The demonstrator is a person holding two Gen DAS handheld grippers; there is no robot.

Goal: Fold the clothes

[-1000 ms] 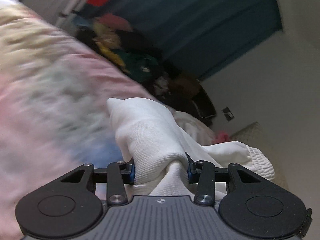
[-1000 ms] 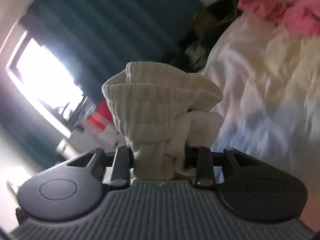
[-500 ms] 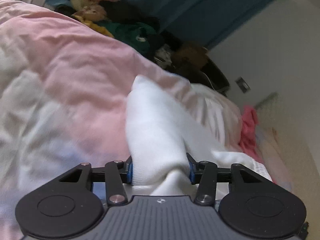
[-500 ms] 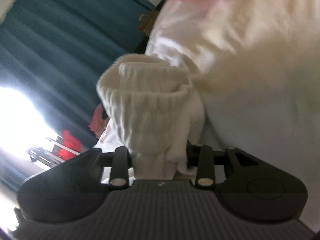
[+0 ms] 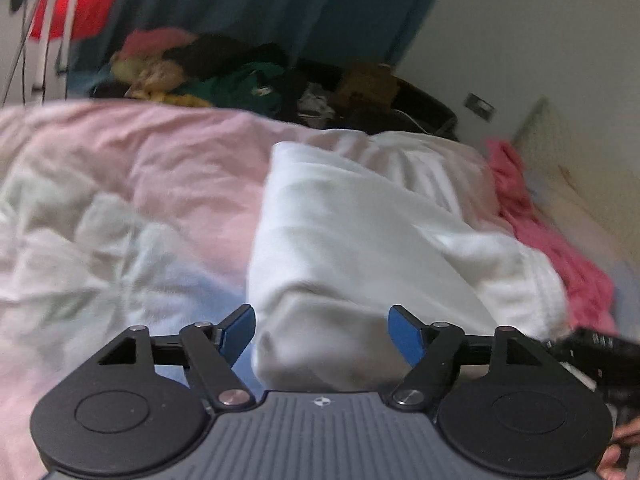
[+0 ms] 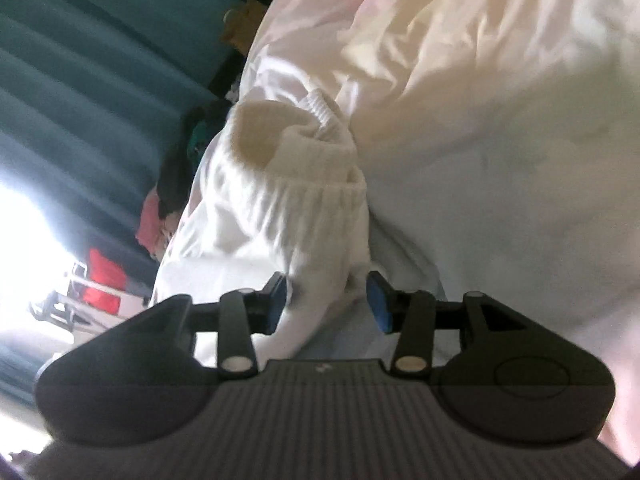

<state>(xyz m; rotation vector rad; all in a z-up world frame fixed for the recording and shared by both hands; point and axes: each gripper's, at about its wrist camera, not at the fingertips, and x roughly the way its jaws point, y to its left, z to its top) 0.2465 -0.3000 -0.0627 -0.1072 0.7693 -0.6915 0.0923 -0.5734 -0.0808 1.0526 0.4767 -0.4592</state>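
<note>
A white garment (image 5: 360, 232) lies in a folded bundle on the pink and white bed cover (image 5: 140, 184). My left gripper (image 5: 321, 330) stands open just above its near end, its blue pads (image 5: 240, 328) on either side of the cloth and apart from it. In the right wrist view the same white garment (image 6: 288, 200) shows its ribbed waistband, resting against the pale bed cover (image 6: 500, 120). My right gripper (image 6: 327, 302) is shut on a bunch of this cloth below the waistband.
A pink garment (image 5: 552, 248) lies on the bed to the right of the white one. A pile of mixed clothes (image 5: 240, 76) sits beyond the bed before a teal curtain (image 5: 280, 0). A hand (image 5: 624, 448) shows at the lower right corner.
The white garment has come down from the air onto the bed. My left gripper has opened and let go of it. My right gripper keeps its hold.
</note>
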